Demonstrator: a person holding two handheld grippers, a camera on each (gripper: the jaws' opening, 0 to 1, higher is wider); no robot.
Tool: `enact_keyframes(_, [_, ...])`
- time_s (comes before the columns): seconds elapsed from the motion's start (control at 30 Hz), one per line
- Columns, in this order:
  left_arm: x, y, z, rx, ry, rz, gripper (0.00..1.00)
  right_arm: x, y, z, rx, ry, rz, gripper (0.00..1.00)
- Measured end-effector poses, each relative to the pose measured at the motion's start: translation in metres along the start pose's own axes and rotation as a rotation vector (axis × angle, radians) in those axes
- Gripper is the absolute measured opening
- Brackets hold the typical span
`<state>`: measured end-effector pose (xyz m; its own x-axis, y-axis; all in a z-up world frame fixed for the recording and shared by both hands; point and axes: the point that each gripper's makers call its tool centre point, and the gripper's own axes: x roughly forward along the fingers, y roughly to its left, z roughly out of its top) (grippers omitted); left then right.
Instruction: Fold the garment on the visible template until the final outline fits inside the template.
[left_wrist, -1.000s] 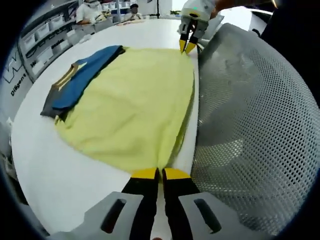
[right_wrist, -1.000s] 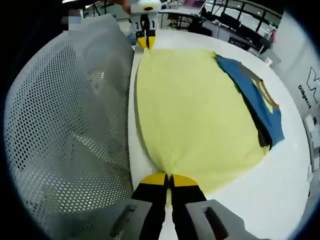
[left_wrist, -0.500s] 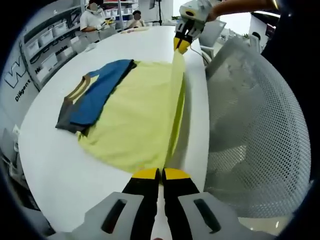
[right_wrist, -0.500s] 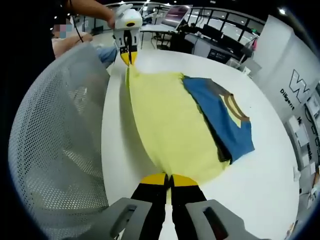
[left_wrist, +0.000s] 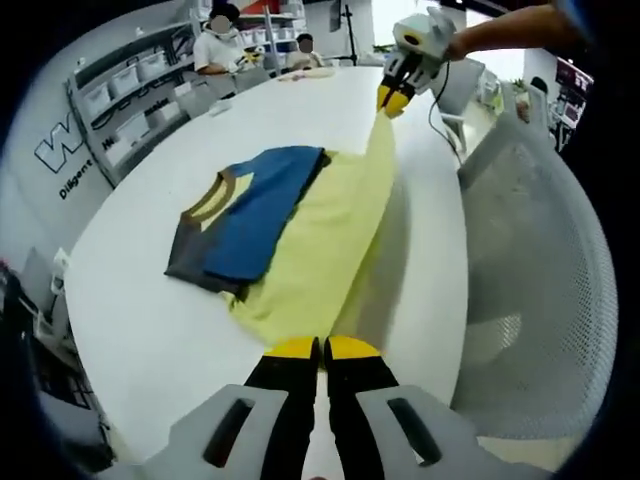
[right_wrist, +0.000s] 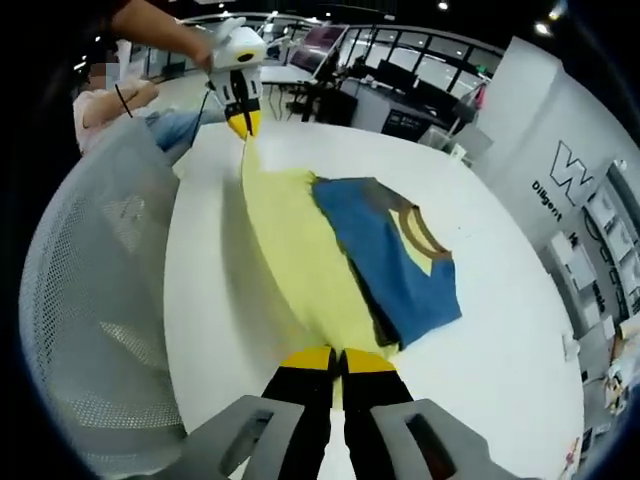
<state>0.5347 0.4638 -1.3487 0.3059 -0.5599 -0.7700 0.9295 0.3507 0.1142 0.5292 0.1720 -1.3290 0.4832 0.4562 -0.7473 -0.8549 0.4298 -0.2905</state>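
White round table (left_wrist: 130, 300); both tools clenched on soft yellow cloth (left_wrist: 330, 250) edge.

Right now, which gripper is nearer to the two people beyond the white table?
Right. The right gripper holds the yellow cloth at the table end near the two people; the left gripper holds its opposite end.

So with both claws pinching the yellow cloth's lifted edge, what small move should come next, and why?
Probably carry that edge across toward the folded blue garment and lower it. The left claw and right claw hold the yellow cloth taut above the white table.
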Motion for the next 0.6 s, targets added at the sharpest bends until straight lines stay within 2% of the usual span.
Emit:
enact_keyframes(0.3, [-0.009, 0.038, 0.024, 0.037, -0.021, 0.122, 0.00, -0.006, -0.031, 0.023, 0.029, -0.038, -0.090, 0.00])
enact_keyframes(0.5, [-0.009, 0.053, 0.038, 0.044, -0.032, 0.148, 0.00, -0.007, -0.046, 0.032, 0.025, -0.049, -0.121, 0.00])
enact_keyframes(0.53, [-0.010, 0.058, 0.044, 0.034, -0.056, 0.154, 0.00, -0.008, -0.049, 0.034, 0.023, -0.051, -0.126, 0.00])
enact_keyframes(0.6, [-0.012, 0.063, 0.054, -0.080, -0.104, 0.144, 0.00, -0.009, -0.059, 0.039, 0.016, -0.059, -0.148, 0.00])
